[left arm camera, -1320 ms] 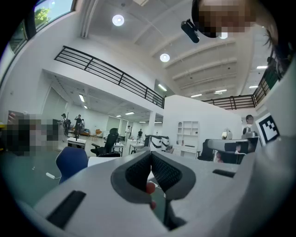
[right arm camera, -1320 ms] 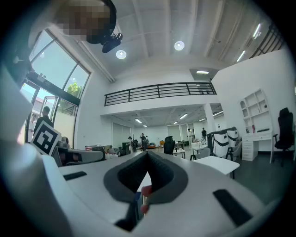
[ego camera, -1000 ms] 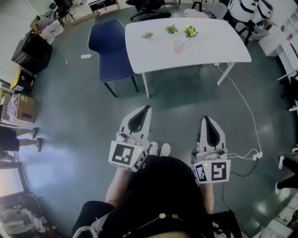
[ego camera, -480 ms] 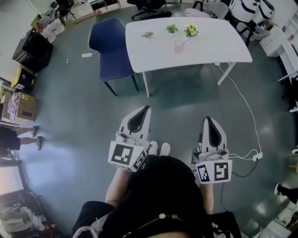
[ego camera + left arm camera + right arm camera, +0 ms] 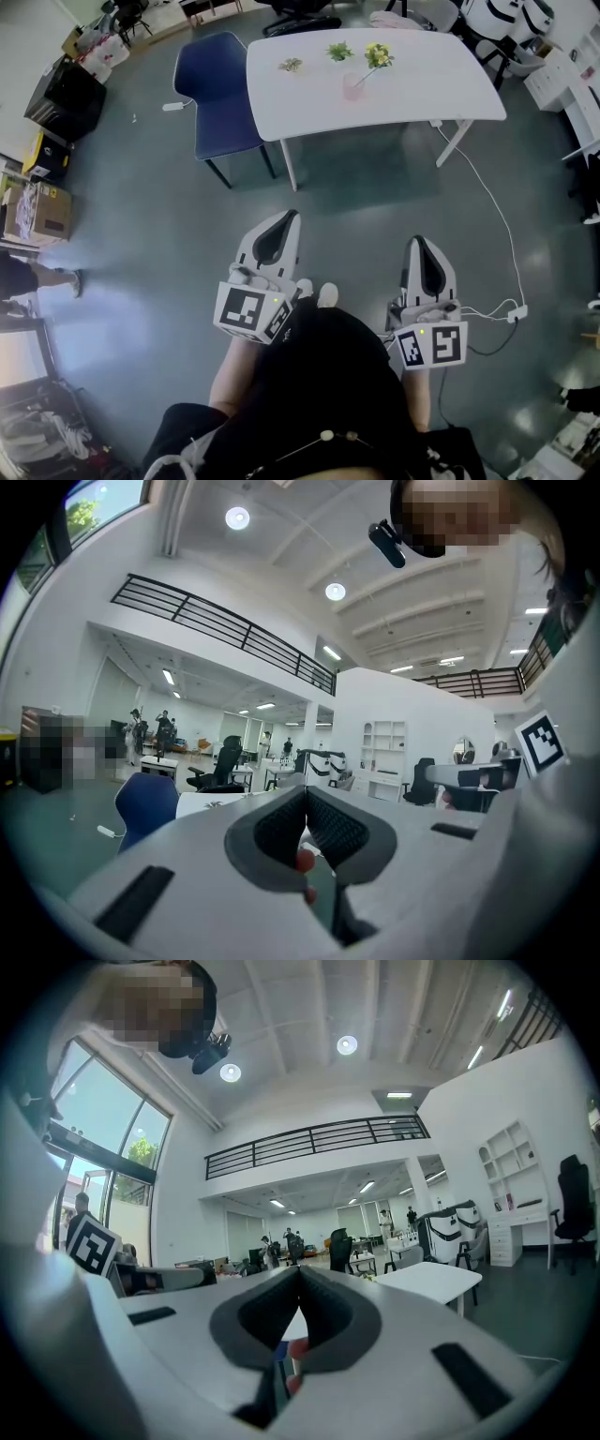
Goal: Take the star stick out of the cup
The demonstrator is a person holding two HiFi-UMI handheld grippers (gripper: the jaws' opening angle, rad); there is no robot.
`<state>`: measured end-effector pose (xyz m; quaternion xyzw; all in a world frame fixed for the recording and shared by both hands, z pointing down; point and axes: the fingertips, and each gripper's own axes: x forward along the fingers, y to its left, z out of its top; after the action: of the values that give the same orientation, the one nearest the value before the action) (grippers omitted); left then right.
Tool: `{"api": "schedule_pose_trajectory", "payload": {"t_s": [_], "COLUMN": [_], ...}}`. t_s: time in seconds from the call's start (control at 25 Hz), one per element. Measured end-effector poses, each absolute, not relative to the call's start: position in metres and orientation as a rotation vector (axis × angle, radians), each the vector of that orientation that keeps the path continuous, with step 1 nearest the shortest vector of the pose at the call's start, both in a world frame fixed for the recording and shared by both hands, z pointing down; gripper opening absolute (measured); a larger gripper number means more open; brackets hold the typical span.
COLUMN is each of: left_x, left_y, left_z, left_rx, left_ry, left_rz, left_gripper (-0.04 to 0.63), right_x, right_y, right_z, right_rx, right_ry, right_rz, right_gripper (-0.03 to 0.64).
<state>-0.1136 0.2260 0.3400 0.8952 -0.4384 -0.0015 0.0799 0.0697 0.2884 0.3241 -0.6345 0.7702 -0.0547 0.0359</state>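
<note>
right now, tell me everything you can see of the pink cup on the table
The cup is small and pale pink, and it looks translucent, perhaps plastic. It stands upright on the white table, roughly mid-top, with bare tabletop around its base. A thin stick with a yellow-green top leans out over its rim. Nothing else touches it. Finer detail is too small to tell.
</note>
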Motion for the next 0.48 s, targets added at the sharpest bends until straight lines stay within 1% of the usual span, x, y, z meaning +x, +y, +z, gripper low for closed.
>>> {"api": "schedule_pose_trajectory", "payload": {"t_s": [0.28, 0.48], "left_x": [-0.094, -0.091], "left_y": [0.231, 0.215], "left_z": [0.346, 0.342], "left_rx": [2.686, 2.688], "left_ry": [-1.313, -1.343], "left_rz": [0.024, 0.015], "left_gripper": [0.006, 0.006], "right_x": [0.093, 0.1], "right_y": [0.29, 0.276], "right_z": [0.339, 0.344], "right_rx": [-1.954, -1.946], "right_ry": [2.377, 2.388], "right_rz": [-0.199, -0.191], "right_gripper": [0.002, 0.002]}}
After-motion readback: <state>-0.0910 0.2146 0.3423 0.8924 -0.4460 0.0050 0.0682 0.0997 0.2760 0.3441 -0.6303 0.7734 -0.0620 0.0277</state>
